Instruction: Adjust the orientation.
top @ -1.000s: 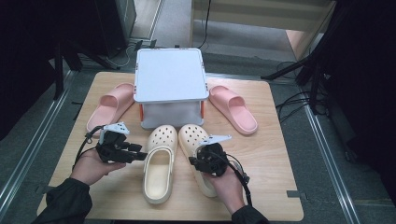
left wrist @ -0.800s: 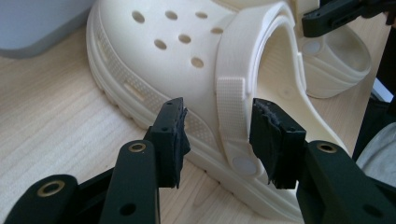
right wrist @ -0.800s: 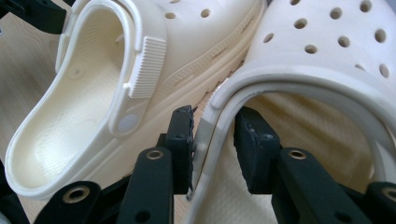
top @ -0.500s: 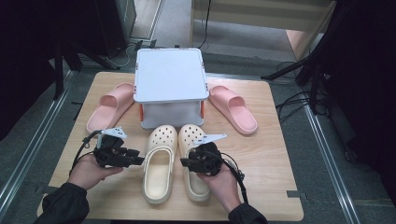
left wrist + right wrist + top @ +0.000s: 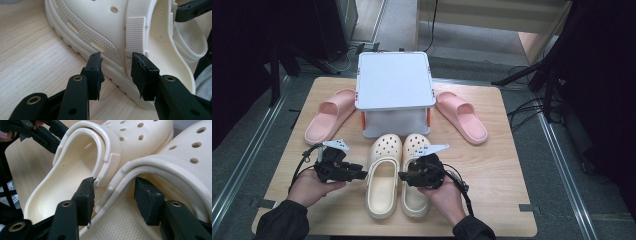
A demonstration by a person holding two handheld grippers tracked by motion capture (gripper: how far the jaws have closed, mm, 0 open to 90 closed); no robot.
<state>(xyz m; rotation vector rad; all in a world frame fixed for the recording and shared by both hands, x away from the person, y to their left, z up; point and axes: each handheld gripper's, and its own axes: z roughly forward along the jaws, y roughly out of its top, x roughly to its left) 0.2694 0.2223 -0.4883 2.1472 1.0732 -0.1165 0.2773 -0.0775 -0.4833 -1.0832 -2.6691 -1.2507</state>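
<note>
Two cream foam clogs, the left clog (image 5: 382,187) and right clog (image 5: 416,182), lie touching near the table's (image 5: 502,170) front edge. We judge them light, springy, grippable at the side wall. Our left gripper (image 5: 357,172), jaws just closing, straddles the left clog's outer wall without pinching; our right gripper (image 5: 404,176), jaws just opening, brackets the right clog's inner rim. A lidded white box (image 5: 394,92) stands behind, pink slides (image 5: 331,114) beside it.

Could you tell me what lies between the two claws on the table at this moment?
In the high view, the left cream clog lies between the left claw and the right claw, which sits over the right cream clog.
</note>
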